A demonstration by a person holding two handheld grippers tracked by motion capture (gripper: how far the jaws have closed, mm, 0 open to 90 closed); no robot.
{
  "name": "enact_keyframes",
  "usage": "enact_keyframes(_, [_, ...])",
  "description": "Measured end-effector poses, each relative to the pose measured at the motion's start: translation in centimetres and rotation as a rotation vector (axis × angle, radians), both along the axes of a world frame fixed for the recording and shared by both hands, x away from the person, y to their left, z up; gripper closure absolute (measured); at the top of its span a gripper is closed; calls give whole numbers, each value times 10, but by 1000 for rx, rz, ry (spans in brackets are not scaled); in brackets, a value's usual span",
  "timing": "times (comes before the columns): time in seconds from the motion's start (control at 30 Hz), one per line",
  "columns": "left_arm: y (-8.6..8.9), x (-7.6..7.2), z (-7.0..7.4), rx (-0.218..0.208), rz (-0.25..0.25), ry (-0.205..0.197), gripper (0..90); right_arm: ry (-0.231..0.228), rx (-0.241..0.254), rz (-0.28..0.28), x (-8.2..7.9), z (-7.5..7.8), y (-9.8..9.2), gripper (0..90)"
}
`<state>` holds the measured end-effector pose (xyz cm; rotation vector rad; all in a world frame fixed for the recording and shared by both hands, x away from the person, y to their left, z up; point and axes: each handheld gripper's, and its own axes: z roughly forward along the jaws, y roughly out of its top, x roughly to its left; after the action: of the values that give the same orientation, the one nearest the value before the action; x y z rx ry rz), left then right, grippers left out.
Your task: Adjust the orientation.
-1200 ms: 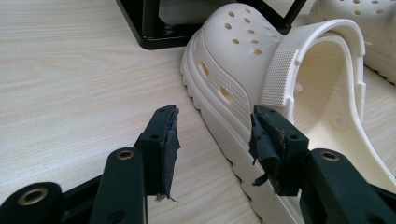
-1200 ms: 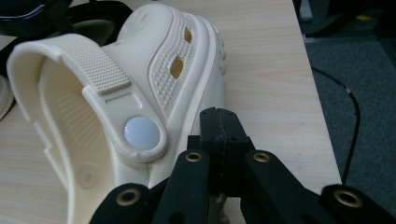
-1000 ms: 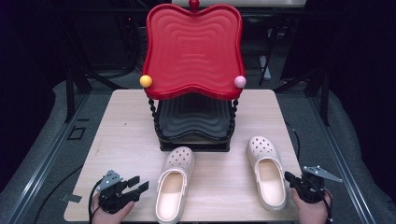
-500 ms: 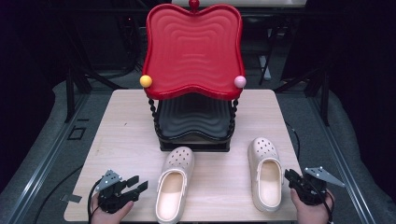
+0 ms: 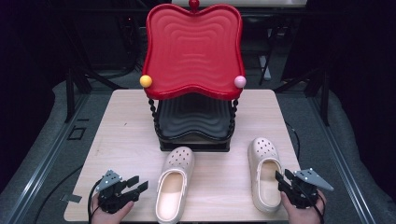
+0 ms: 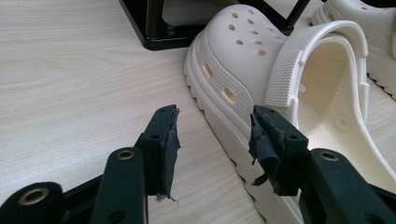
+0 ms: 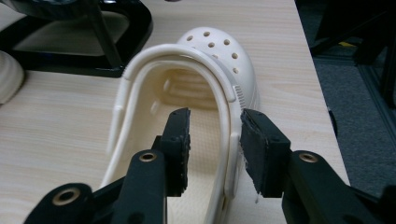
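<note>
Two cream clogs lie on the worktop [image 5: 116, 140] in front of the red-and-black tiered stand [image 5: 194, 70], toes far, heels near, so each long axis runs near to far. The right clog [image 5: 264, 175] sits at the right near corner, well apart from the left clog [image 5: 175, 191], which lies near the middle of the near edge.

The right tool [image 5: 284, 179] is at the heel end of the right clog, on its right side; in the right gripper view its jaws straddle the right side wall and heel strap of that clog [image 7: 187, 93], one pad inside the shoe, one outside. These jaws have just been opening; the wall stands between them with a gap showing at each pad, so the grip reads as released, not clenched.

The left tool [image 5: 135, 185] rests just left of the left clog, jaws spread wide and empty; in the left gripper view [image 6: 212, 140] the clog's [image 6: 261, 70] left side wall lies just ahead and to the right of the pads, the near one close to its sole edge, whether touching I cannot tell.

Judging from this, each hand is nearer its own clog; the left tool would need only a short reach rightward to take the wall.
</note>
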<state>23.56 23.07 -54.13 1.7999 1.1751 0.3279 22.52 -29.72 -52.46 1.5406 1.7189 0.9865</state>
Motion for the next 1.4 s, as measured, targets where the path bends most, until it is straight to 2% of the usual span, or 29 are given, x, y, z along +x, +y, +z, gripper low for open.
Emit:
enact_keyframes(0.2, [-1, 1, -2, 6, -1, 3, 515, 25, -56, -18, 15, -10, 2, 647])
enact_keyframes(0.47, [-2, 1, -2, 2, 0, 3, 515, 79, -55, -31, 23, -19, 0, 716])
enact_keyframes(0.67, [-2, 1, -2, 5, -6, 5, 515, 107, 49, -41, 23, -17, -7, 749])
enact_keyframes(0.83, [-3, 0, -2, 3, -7, 3, 515, 113, 54, 2, 20, -13, 2, 755])
enact_keyframes(1.07, [-3, 0, -2, 3, -9, 3, 515, 110, 42, 81, 13, -9, 26, 760])
enact_keyframes(1.23, [-6, -1, -2, 3, -14, 1, 515, 118, 63, 124, 10, -9, 44, 757])
enact_keyframes(1.4, [-7, -2, -2, 1, -16, 3, 515, 115, 62, 176, 9, -7, 64, 757])
